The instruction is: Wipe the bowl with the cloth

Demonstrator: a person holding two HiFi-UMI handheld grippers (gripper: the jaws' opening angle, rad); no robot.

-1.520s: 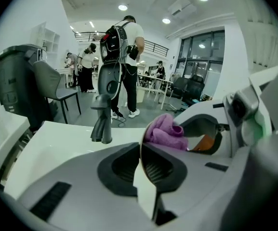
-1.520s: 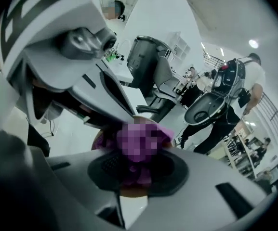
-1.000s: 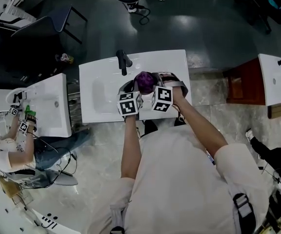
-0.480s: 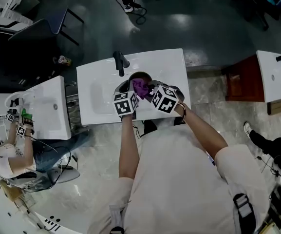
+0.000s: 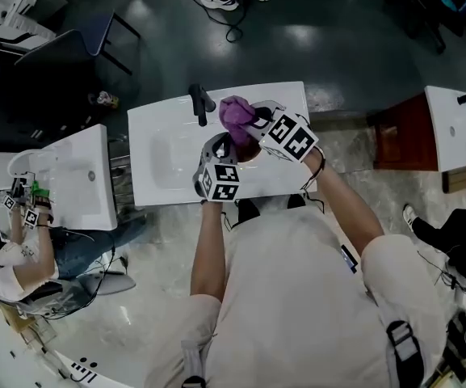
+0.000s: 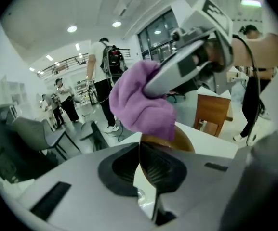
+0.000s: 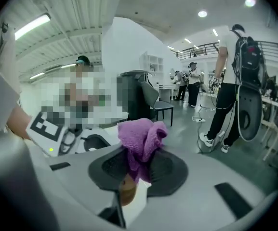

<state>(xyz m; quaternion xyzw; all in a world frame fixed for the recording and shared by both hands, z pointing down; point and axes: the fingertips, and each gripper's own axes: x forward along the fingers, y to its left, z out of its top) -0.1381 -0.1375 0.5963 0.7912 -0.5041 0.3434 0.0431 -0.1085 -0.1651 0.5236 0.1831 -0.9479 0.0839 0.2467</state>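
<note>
My left gripper [image 6: 139, 162] is shut on the rim of a brown bowl [image 6: 170, 143] and holds it tilted on edge over the white sink counter [image 5: 164, 156]. In the head view the bowl [image 5: 247, 151] shows just beyond the left gripper [image 5: 216, 158]. A bunched purple cloth [image 7: 141, 138] is clamped in my right gripper [image 7: 138, 170]. It sits at the bowl's upper edge [image 7: 126, 189]. In the head view the cloth [image 5: 234, 113] lies above the bowl, beside the faucet, with the right gripper [image 5: 257, 124] behind it.
A black faucet [image 5: 201, 102] stands at the counter's far edge, just left of the cloth. A second sink [image 5: 79, 176] is to the left, with another person [image 5: 18, 249] holding grippers there. A wooden cabinet [image 5: 398, 140] stands to the right, a dark chair [image 5: 95, 35] beyond.
My right gripper has carried the cloth up and away from inside the bowl toward the faucet side. The left gripper has dropped slightly nearer with the bowl tipped on edge.
</note>
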